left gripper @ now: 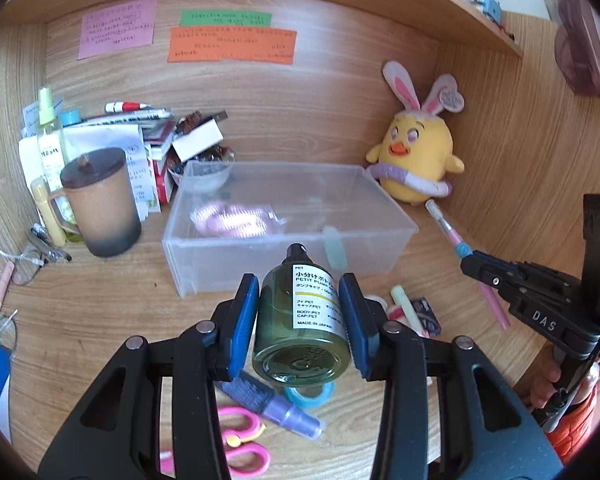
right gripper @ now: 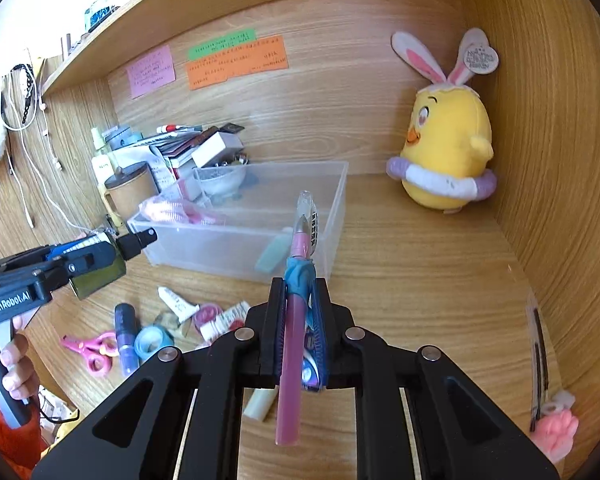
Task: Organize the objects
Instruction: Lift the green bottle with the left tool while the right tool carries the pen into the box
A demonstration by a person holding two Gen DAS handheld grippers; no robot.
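My left gripper (left gripper: 299, 312) is shut on a green pump bottle (left gripper: 300, 332) with a black nozzle, held above the desk just in front of the clear plastic bin (left gripper: 204, 240). It also shows in the right wrist view (right gripper: 100, 260). My right gripper (right gripper: 300, 292) is shut on a pink pen (right gripper: 292, 344) with a clear cap and blue grip, pointed at the bin's (right gripper: 332, 200) right end. The pen shows in the left wrist view (left gripper: 452, 236) too. The bin holds a pink item (left gripper: 228, 220) and a pale green item (left gripper: 334, 248).
Pink scissors (left gripper: 240, 440), a purple spray bottle (left gripper: 284, 412), blue tape roll (left gripper: 312, 394) and small tubes (right gripper: 180, 304) lie in front of the bin. A brown lidded mug (left gripper: 100, 200) and a paper pile stand left. A yellow chick plush (right gripper: 448, 140) sits at the back right corner.
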